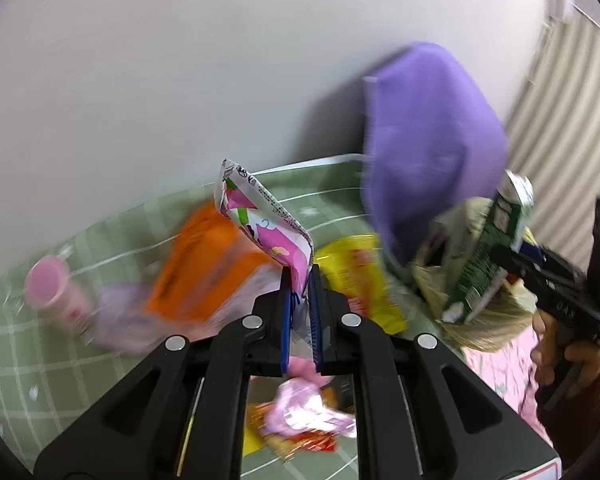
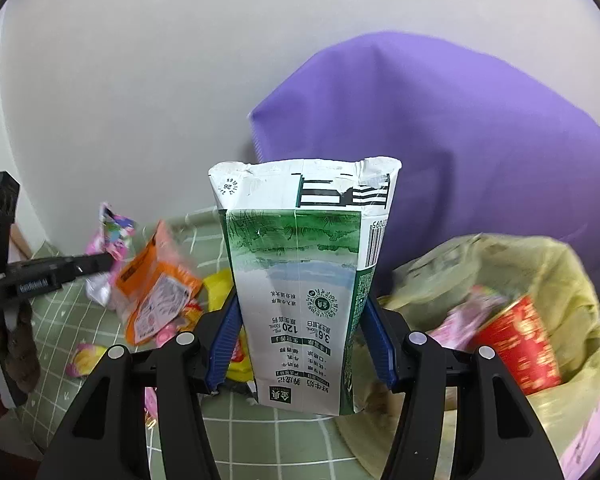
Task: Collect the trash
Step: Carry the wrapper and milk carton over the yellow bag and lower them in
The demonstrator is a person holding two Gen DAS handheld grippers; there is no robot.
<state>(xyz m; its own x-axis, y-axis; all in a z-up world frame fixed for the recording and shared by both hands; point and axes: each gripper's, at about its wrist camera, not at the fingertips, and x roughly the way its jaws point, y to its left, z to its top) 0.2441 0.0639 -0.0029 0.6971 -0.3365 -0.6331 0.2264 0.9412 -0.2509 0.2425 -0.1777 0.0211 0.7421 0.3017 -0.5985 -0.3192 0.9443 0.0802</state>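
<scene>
Nearest the lens at frame centre, the right gripper (image 2: 300, 336) is pinching a flattened green-and-white milk carton (image 2: 304, 280) of creased paperboard, upside down, beside the yellowish plastic trash bag (image 2: 540, 264) at lower right. The left gripper (image 1: 300, 300) is pinching a crinkly pink foil wrapper (image 1: 260, 220); blurred litter is lying on the green checked tablecloth (image 1: 40, 360).

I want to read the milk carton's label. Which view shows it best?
The right wrist view: the milk carton fills the centre, sharp, in the right gripper. The left wrist view shows it small, tilted and blurred at the right edge.
</scene>
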